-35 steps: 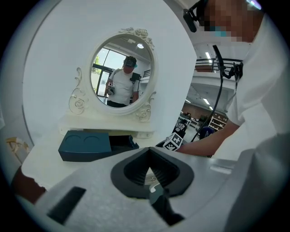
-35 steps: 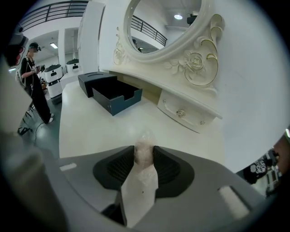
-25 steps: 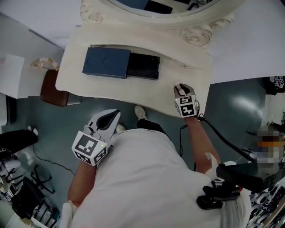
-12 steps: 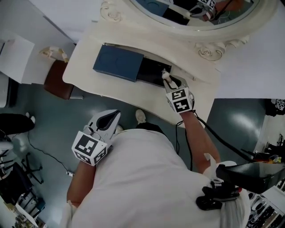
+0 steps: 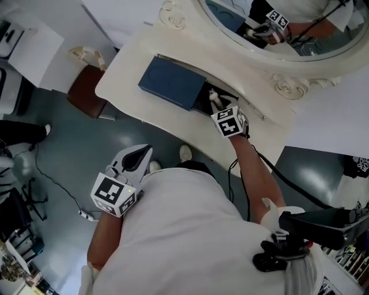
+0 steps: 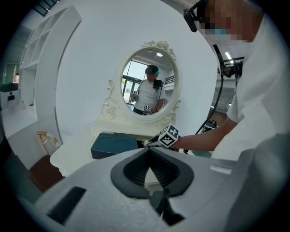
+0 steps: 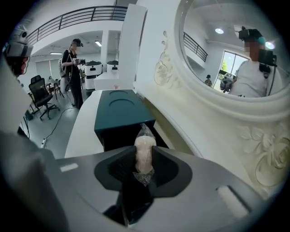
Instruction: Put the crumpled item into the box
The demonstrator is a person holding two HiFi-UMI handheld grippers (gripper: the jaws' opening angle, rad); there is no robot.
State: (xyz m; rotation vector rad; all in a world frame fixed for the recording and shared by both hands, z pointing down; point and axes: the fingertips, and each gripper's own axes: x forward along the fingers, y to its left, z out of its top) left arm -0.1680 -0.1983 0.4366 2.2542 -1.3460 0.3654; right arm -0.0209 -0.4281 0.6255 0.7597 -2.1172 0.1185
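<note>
Your right gripper (image 7: pixel 144 152) pinches the crumpled clear plastic wad (image 7: pixel 144 135), long axis pointing forward, just over the dark-blue rectangular box's (image 7: pixel 121 117) open compartment.

Seemingly a lab or test hall, mezzanine railing (image 7: pixel 81 13), office chair (image 7: pixel 41 97), ornate vanity mirror (image 6: pixel 149 88)

The head camera is looking steeply down over the person's shoulders at the bench (image 5: pixel 124 78), box (image 5: pixel 172 83) and mirror (image 5: pixel 277 29). The left claw (image 5: pixel 143 152) camera is facing that same bench from low and well back, catching the right claw (image 6: pixel 152 142). The right claw's camera is sitting close above the box, looking along the bench past the crumpled item (image 7: pixel 144 152).
</note>
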